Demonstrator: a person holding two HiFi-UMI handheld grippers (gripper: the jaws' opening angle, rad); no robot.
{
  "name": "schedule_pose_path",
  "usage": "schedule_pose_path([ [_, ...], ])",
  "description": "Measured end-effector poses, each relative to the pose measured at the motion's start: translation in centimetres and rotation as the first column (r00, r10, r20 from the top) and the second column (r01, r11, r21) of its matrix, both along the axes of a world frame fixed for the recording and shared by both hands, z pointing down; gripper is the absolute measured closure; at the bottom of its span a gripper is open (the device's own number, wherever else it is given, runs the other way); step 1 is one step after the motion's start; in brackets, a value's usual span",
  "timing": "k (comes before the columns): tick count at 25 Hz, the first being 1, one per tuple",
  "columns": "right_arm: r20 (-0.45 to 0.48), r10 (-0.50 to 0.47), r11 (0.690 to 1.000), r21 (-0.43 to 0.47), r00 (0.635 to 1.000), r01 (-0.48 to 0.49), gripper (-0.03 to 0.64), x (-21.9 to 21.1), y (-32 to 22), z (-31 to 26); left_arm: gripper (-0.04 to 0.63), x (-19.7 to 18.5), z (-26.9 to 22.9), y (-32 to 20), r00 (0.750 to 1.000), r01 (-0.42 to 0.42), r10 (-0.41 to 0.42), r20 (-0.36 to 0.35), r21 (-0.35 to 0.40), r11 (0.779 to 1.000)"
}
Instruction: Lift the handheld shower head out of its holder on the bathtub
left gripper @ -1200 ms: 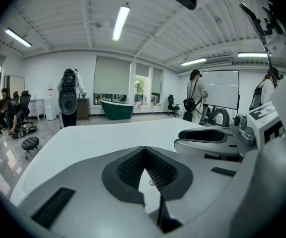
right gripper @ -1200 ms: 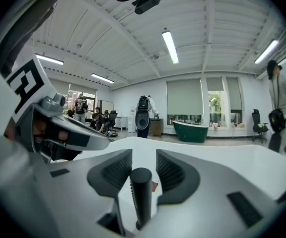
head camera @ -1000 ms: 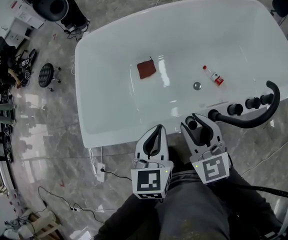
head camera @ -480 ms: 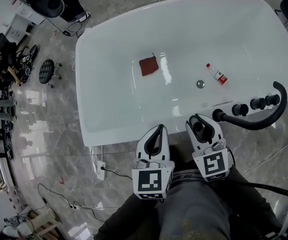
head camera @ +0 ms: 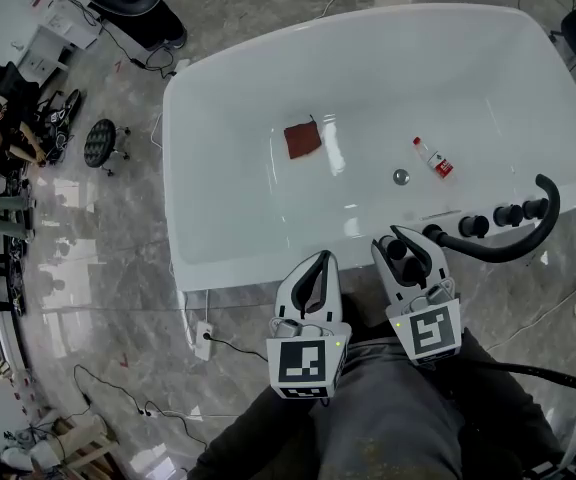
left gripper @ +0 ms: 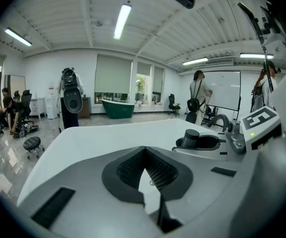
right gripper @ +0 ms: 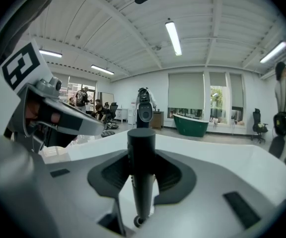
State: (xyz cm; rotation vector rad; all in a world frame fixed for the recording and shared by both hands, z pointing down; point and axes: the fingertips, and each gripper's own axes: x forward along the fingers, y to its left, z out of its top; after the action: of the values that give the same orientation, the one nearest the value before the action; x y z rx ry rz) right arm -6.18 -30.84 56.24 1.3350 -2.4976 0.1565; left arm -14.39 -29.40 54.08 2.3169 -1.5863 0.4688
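Note:
The black handheld shower head (head camera: 398, 252) stands upright in its holder on the near rim of the white bathtub (head camera: 208, 258). My right gripper (head camera: 400, 240) is around it. Its jaws are closing, and the pads lie against both sides of the black handle (right gripper: 142, 148). The left gripper view shows the same shower head (left gripper: 190, 137) to the right, between the right gripper's jaws. My left gripper (head camera: 318, 260) hangs just left of it over the tub's near edge. Its tips are together with nothing between them.
A curved black spout (head camera: 513, 245) and black knobs (head camera: 473, 225) sit on the rim to the right. Inside the tub lie a red-brown cloth (head camera: 303, 139), a small bottle (head camera: 431, 157) and the drain (head camera: 400, 177). Cables and a socket (head camera: 203, 338) lie on the marble floor.
The head view has shifted a little. Both grippers keep their places at the near rim, with the right jaws still around the shower head.

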Motion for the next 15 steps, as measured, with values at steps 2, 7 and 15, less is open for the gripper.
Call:
schedule_pose_path([
  [2,-0.002,-0.002,1.0,-0.001,1.0,0.002,0.485,0.3,0.1,-2.5,0.592,0.4,-2.4,-0.1,1.0,-0.004,0.004,-0.007,0.008,1.0],
  [7,0.043,-0.019,0.998,0.061,0.999,0.016,0.485,0.4,0.6,-11.0,0.592,0.9,-8.9,-0.9,1.0,-0.013,0.014,-0.021,0.046,0.999],
  [15,0.079,-0.061,0.989,0.139,0.995,0.05,0.485,-0.7,1.5,-19.7,0.592,0.8,-15.7,-0.9,0.998,0.004,0.004,-0.059,0.137,0.991],
])
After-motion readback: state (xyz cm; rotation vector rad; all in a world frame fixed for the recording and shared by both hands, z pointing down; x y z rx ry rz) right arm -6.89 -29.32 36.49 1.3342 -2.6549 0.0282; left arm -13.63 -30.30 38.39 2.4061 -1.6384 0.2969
